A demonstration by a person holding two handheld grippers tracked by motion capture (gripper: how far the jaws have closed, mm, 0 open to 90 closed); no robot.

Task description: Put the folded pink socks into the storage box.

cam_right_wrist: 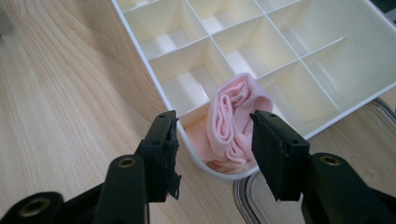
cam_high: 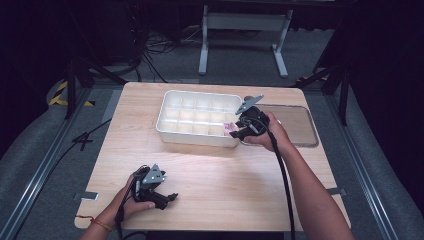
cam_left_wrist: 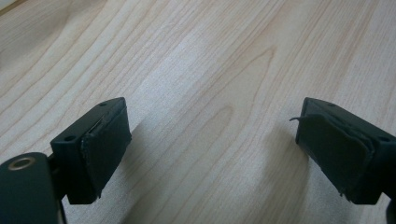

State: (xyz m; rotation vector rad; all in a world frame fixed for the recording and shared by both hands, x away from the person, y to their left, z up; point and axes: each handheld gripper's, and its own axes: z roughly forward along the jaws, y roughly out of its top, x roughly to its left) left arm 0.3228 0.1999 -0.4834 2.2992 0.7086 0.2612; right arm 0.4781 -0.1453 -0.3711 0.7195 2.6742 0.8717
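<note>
Nearest to us, at the front left of the pale wooden worktop [cam_high: 210,175], a hand [cam_high: 131,204] rests the left gripper [cam_high: 159,192] low over bare wood. In the left gripper view its black jaws stand wide apart with nothing between them, only wood grain beneath.

Farther in and to the right, the other hand [cam_high: 274,134] holds the right gripper [cam_high: 239,129] at the near right corner of a white divided tray [cam_high: 170,107], its cable [cam_high: 285,175] trailing back along the forearm. In the right gripper view we see a rolled pink cloth [cam_right_wrist: 236,122] sitting in the tray's corner compartment, its upper fold rising above the dividers. The right gripper's [cam_right_wrist: 214,140] jaws are partly open and bracket that corner: one jaw is outside the tray wall over the wood, the other is right beside the cloth. We cannot tell whether that jaw touches the cloth; the jaws are not closed on it.

The tray's other compartments look empty. Just beside the tray's right end, a clear lid [cam_high: 300,125] lies flat on the worktop. Beyond the far edge, grey floor, cables and a white stand [cam_high: 245,35] recede into darkness.
</note>
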